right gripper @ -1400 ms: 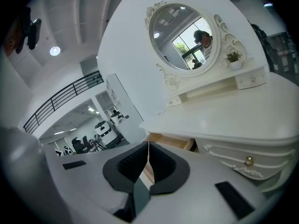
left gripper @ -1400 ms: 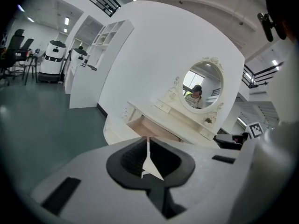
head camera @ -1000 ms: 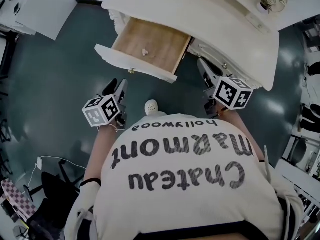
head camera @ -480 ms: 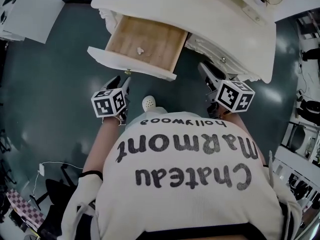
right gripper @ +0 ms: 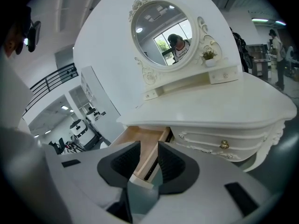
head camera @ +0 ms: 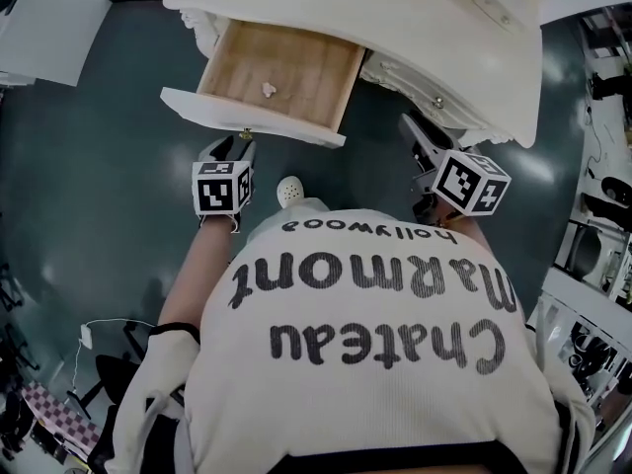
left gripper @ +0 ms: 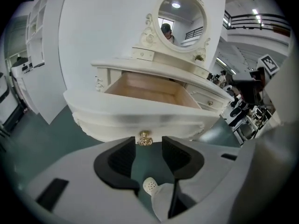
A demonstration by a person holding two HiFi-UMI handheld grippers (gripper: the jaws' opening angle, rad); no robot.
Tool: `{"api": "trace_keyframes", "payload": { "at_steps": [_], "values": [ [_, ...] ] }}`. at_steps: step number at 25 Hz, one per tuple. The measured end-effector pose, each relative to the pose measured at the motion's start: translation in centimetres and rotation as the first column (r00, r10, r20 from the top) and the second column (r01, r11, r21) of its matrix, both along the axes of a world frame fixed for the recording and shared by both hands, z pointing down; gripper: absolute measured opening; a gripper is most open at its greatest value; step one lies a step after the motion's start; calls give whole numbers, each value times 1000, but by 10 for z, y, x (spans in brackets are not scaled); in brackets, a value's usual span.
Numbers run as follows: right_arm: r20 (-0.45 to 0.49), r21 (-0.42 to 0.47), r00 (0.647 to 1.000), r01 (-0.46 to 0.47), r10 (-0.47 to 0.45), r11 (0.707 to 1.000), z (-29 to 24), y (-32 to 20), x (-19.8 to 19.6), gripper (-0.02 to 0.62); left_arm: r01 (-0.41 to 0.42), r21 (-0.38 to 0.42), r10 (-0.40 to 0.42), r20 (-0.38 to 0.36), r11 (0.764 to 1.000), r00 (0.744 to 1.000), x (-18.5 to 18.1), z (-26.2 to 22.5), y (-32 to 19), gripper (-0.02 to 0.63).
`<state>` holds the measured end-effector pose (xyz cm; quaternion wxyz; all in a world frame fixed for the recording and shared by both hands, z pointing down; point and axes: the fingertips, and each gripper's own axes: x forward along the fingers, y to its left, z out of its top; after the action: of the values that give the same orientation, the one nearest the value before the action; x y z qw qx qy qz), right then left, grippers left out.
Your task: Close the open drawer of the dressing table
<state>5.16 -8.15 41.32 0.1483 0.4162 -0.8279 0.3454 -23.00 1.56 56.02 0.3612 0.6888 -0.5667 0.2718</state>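
Observation:
The white dressing table (head camera: 415,18) has its left drawer (head camera: 281,62) pulled out, with a small pale object (head camera: 267,89) lying inside. The drawer front (left gripper: 140,118) carries a brass knob (left gripper: 145,139). My left gripper (left gripper: 145,146) is open just below that front, and the knob shows at the tips of its jaws, between them but untouched. My right gripper (right gripper: 148,160) is to the right, under the table's edge. Its jaws are opening and nothing is between them; the drawer's side corner (right gripper: 147,157) lies beyond the gap.
A closed drawer with a brass knob (right gripper: 224,144) is on the table's right side. An oval mirror (right gripper: 163,31) stands on top. My white shoe (head camera: 288,190) is on the dark green floor below the open drawer. White furniture (head camera: 39,18) stands at far left.
My left gripper has moved toward the drawer front and rolled, so its marker cube now faces upward. The right gripper has barely shifted.

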Motion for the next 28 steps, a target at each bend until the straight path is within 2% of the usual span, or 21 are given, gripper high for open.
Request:
{"api": "trace_keyframes", "payload": {
  "at_steps": [14,20,28],
  "values": [
    [-3,-5,1000,-29,29,1000,3,-13,2,135,-64,-59,64,-12,996,998,9,14,-13,177],
    [1,-5,999,-38,38,999,0,-19,4,135,-61,-69,62,14,996,998,6,14,-18,150],
    [6,-11,999,-48,48,999,2,-24,5,135,-58,-69,63,70,996,996,5,14,-24,150]
  ]
}}
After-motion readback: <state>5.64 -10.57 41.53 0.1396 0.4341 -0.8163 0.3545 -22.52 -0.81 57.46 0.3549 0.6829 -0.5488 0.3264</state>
